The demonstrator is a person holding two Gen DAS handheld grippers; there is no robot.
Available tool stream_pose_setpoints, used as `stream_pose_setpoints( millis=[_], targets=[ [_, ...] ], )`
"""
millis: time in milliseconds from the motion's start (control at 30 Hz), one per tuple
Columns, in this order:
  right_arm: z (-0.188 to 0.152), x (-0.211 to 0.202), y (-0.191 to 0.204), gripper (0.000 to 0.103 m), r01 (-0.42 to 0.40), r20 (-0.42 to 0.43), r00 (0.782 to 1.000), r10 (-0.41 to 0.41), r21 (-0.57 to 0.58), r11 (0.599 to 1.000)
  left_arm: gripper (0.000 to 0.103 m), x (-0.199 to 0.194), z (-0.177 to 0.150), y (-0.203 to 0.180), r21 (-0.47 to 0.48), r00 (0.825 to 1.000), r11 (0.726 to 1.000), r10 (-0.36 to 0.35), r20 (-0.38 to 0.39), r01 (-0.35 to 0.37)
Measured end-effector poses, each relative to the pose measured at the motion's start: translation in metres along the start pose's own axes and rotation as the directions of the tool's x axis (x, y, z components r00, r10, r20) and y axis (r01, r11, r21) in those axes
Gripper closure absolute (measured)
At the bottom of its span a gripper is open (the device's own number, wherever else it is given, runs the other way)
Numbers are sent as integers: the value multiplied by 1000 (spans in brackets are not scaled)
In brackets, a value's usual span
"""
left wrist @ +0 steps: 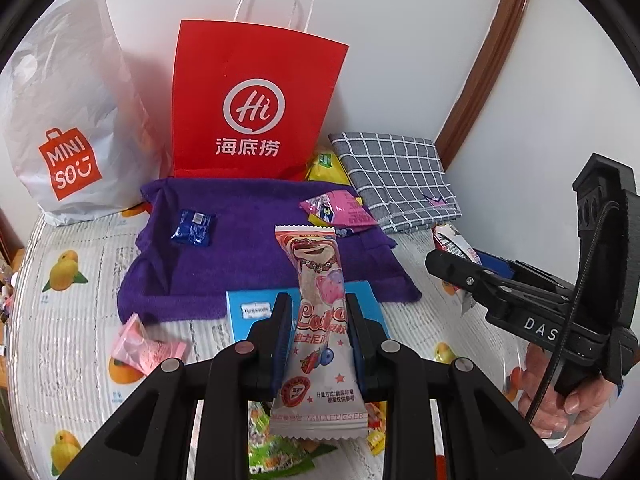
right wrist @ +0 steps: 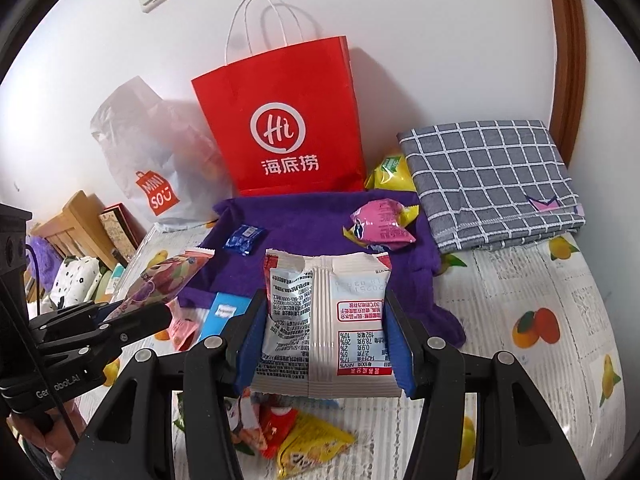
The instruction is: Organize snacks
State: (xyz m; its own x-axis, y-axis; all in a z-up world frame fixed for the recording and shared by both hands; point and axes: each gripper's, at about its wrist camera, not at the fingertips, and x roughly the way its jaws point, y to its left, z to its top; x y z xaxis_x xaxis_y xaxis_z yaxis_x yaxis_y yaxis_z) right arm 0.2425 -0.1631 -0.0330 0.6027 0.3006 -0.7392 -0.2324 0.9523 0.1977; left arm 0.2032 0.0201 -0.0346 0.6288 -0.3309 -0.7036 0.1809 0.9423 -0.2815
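Note:
My left gripper is shut on a long pink bear-print snack packet, held upright above the table. My right gripper is shut on a white snack packet with its printed back facing me. Each gripper shows at the edge of the other's view, the right gripper at the right and the left gripper at the left. Ahead, a red paper bag and a white Miniso bag stand against the wall. A small blue packet and a pink packet lie on a purple towel.
A folded grey checked cloth lies at the back right with a yellow packet beside it. A light blue box and a pink packet lie near the towel's front edge. Several loose snacks lie on the fruit-print table cover beneath my grippers.

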Motion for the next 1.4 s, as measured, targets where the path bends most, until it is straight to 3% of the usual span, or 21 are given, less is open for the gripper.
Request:
stream_pose_setpoints(
  millis=[267, 667, 1000, 1400],
  targets=[
    [24, 26, -16, 49, 11, 27, 1000, -12, 29, 1000, 79, 12, 18, 12, -4, 1000, 1000, 29, 2, -29],
    [44, 78, -26, 49, -83, -11, 996, 84, 57, 995, 79, 55, 39, 30, -49, 999, 999, 7, -38, -9],
    [34, 128, -61, 49, -18, -87, 996, 27, 101, 995, 79, 84, 49, 77, -124, 996, 992, 25, -81, -35],
    [25, 151, -76, 49, 42, -110, 993, -29, 113, 993, 79, 120, 44, 115, -163, 984, 977, 118, -136, -139]
  ],
)
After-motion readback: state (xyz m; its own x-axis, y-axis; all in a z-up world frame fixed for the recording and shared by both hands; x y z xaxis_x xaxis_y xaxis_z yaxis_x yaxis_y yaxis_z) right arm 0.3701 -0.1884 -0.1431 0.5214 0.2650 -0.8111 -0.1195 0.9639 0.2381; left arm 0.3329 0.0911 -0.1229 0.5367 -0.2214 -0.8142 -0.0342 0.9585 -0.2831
